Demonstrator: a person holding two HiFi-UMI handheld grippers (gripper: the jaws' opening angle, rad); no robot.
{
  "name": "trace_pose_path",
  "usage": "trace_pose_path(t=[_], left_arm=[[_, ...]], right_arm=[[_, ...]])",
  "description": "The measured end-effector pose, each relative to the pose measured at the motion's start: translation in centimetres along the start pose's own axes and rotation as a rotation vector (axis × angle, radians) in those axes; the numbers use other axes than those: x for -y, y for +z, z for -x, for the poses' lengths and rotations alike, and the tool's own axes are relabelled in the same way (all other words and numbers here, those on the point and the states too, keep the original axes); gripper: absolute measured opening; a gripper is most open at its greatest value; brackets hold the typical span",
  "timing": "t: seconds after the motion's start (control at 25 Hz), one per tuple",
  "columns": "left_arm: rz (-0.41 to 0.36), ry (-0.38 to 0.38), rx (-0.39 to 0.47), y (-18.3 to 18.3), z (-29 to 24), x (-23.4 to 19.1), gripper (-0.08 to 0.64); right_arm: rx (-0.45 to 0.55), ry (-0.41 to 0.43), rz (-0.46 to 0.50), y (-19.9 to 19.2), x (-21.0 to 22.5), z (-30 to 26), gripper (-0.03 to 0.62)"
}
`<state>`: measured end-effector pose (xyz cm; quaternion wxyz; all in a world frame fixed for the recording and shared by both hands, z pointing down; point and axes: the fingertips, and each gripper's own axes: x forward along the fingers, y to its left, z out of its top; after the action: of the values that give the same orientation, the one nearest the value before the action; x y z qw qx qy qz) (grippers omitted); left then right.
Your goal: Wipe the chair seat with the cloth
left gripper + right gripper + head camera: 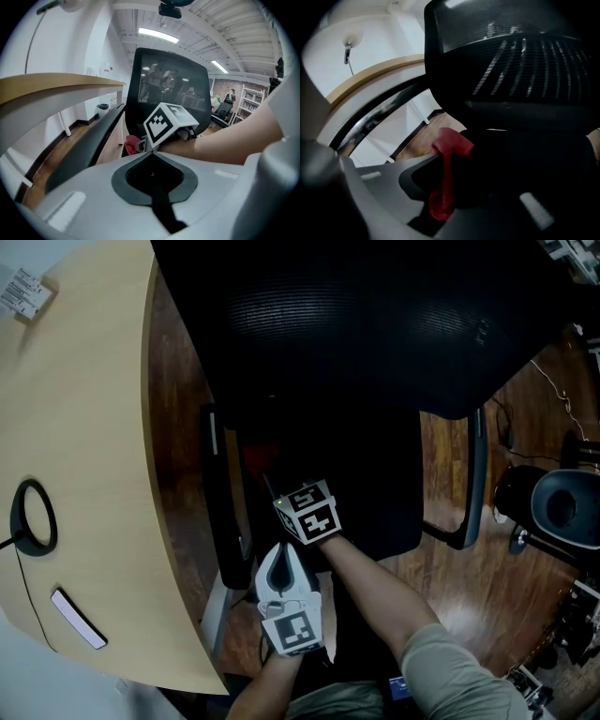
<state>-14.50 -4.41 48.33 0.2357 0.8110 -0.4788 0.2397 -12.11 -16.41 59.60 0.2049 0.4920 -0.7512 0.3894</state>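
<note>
Desk [84, 427] of pale wood fills the left of the head view, its curved edge running alongside a black chair [356, 324] with a mesh back. The chair seat [375, 484] lies dark below that back, and a black armrest [225, 512] stands between the seat and the desk's curved edge.

The right gripper [450, 197] reaches over the seat's side nearest the desk, its jaws pinching a red cloth [449, 145]. One end of the cloth hangs bunched down in the jaws and the other folds over above them. In the head view the cloth shows as a small red patch just past the armrest, off the desk's curved edge. Whether it touches the seat cannot be told in the dark.

The left gripper [154, 187] hovers closer to the person, just beside the right one and near the desk's near corner. Its jaws are pressed together with nothing between them.

On the desk, a black ring [33, 517] sits well in from the curved edge. A white bar [78, 618] lies toward the near corner, and a small tag [23, 292] toward the far corner.
</note>
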Motion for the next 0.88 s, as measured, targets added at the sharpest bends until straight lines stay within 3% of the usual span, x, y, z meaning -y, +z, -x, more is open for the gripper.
trace_pose_path(t=[0.2,0.4,0.64,0.88], left_arm=[[0.01,0.028,-0.022,-1.5,-0.2,-0.7,0.005],[-0.011,0.042,-0.039,-2.0,-1.2,-0.4,0.006],[-0.039,0.018,-0.028,-0.6,-3.4,3.3,0.006],[-0.091,-0.062,-0.005,1.4,-6.1,9.2,0.006]], right_arm=[[-0.075,0.033,0.035,-2.5,-1.0,-3.1,0.06],[-0.083,-0.001,0.023,-3.5,1.4,-2.7,0.06],[-0.065,-0.132,-0.03,-3.7,9.5,1.8,0.06],[-0.033,-0.301,-0.12,-4.3,19.3,8.4,0.06]])
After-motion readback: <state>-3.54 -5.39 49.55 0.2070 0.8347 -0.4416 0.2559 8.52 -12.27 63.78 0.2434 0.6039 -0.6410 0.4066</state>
